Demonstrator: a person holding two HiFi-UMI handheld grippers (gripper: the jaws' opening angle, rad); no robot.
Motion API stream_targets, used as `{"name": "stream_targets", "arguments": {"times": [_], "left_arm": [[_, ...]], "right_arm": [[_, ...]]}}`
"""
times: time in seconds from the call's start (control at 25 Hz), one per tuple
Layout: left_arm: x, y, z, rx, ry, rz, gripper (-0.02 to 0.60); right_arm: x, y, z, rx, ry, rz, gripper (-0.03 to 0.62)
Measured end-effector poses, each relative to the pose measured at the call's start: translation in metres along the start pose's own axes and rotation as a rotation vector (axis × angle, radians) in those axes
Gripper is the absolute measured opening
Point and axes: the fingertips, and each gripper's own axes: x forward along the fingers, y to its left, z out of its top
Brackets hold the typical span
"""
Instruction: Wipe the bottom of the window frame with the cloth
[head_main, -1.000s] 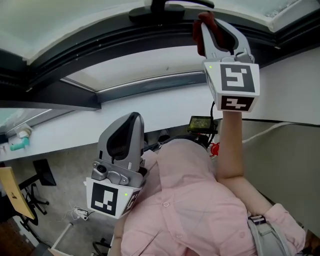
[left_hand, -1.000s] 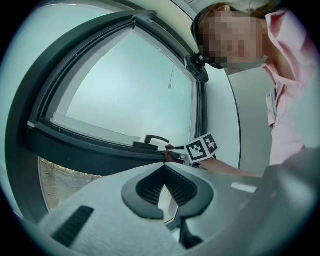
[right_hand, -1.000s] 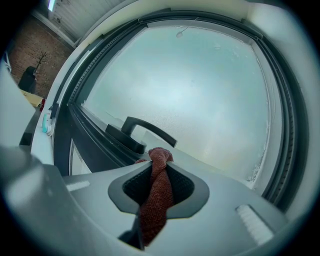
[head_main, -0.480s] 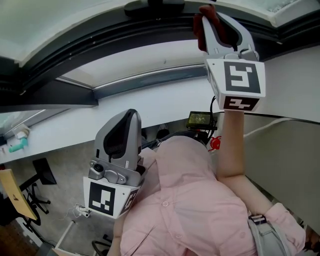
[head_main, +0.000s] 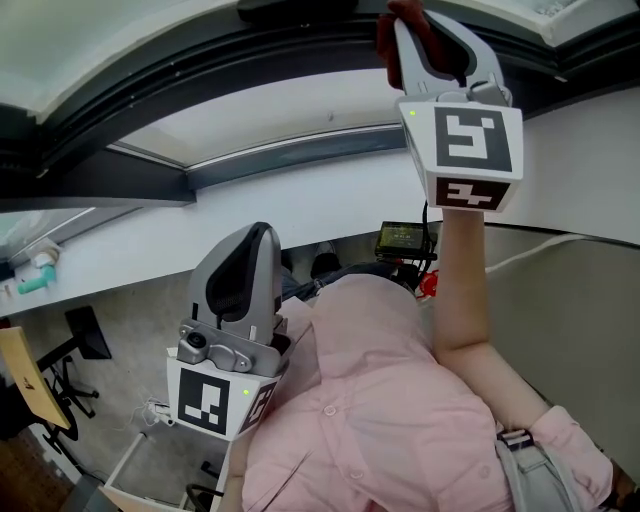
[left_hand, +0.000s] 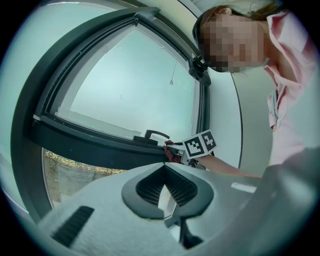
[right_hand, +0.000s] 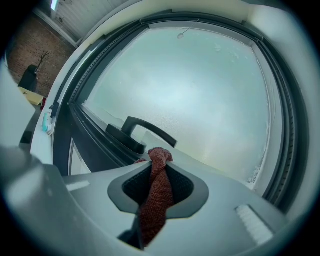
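Rust-red woven cloth (right_hand: 156, 192), bunched into a narrow rope, is pinched between the jaws of the right gripper (head_main: 428, 42), which are closed on it so that a short knotted end stands out past their tips. The person's bare right forearm (head_main: 462, 290) is raised and holds this gripper up at the dark grey window frame (right_hand: 86, 127), marker cube (head_main: 465, 150) facing the room. In the right gripper view the cloth's free end lies just beside the base of the black lever handle (right_hand: 148, 131) on the frame's lower rail; whether the fabric actually presses on the rail cannot be told. The left gripper view shows the same arrangement from farther off, with the cloth end against the rail immediately to the handle's right. Frosted pale glass (right_hand: 200, 90) fills the sash behind the handle. The left gripper (head_main: 252, 248) is held low in front of the person's pink shirt (head_main: 370, 410), well apart from the window, its jaws pointing up toward the frame. Its ribbed black pads (left_hand: 150, 185) meet at their tips, and nothing is held between them.
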Motion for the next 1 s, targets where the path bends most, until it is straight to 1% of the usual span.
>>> {"name": "stream_targets", "arguments": {"times": [0.32, 0.48, 0.68, 0.88, 1.0], "left_arm": [[-0.013, -0.008, -0.013, -0.01, 0.022, 0.048, 0.0], [-0.018, -0.014, -0.015, -0.011, 0.051, 0.038, 0.0], [-0.011, -0.007, -0.018, -0.024, 0.074, 0.008, 0.0], [0.004, 0.009, 0.001, 0.022, 0.046, -0.004, 0.0], [0.006, 0.02, 0.009, 0.029, 0.032, -0.008, 0.0]], "right_arm": [[0.0, 0.001, 0.001, -0.008, -0.022, 0.021, 0.063], [0.0, 0.001, 0.0, -0.008, -0.018, 0.026, 0.063], [0.001, 0.002, 0.002, -0.004, -0.013, 0.029, 0.063], [0.002, 0.002, 0.002, 0.011, -0.008, 0.01, 0.063], [0.001, 0.0, 0.002, 0.014, -0.005, -0.006, 0.063]]}}
